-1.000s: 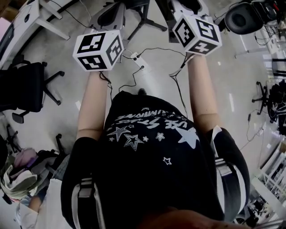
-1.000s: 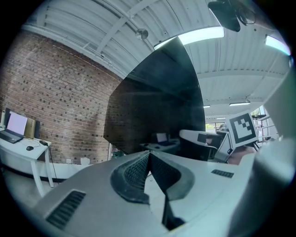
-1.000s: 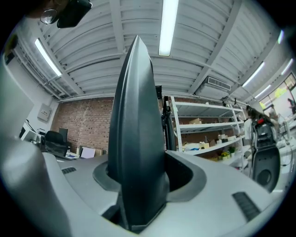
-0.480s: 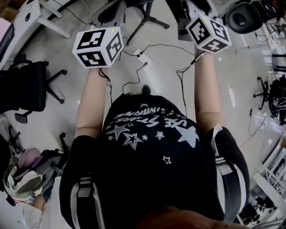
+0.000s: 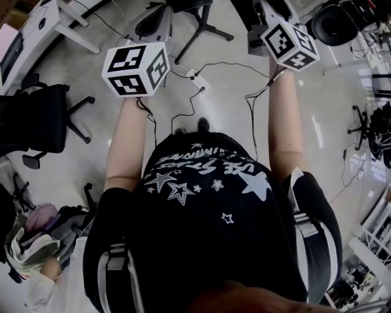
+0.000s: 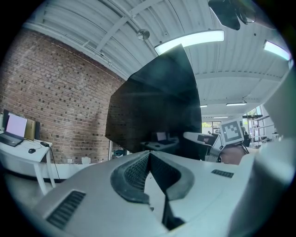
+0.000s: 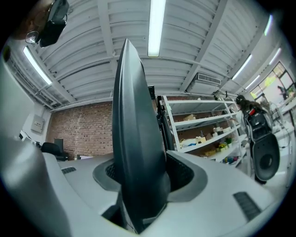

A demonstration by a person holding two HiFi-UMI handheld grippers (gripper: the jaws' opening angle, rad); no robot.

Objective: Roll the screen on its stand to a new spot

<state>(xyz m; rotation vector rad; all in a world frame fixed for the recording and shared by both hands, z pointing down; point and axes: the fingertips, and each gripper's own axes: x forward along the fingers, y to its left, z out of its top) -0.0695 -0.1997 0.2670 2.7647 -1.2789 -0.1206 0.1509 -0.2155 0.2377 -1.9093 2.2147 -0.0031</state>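
The screen [image 7: 136, 139] is a large dark panel, seen edge-on in the right gripper view, rising towards the ceiling. My right gripper [image 7: 141, 180] is shut on its edge, one pad on each face. In the left gripper view the screen [image 6: 157, 102] stands a little ahead as a broad black sheet. My left gripper [image 6: 149, 155] is shut, its ribbed pads meeting with nothing between them, apart from the screen. In the head view only the marker cubes show, the left [image 5: 135, 68] and the right [image 5: 291, 46], on raised forearms. The stand and its wheels are hidden.
A power strip [image 5: 195, 79] with trailing cables lies on the floor ahead of my feet. Office chairs [image 5: 43, 119] stand at the left, a desk [image 5: 55, 18] at the far left. Shelving [image 7: 203, 129] and a speaker [image 7: 263, 157] are at the right, a brick wall [image 6: 51, 92] at the left.
Both marker cubes have drifted up and to the right in the head view, the right one further. The floor has slid back beneath me and my shoes now show.
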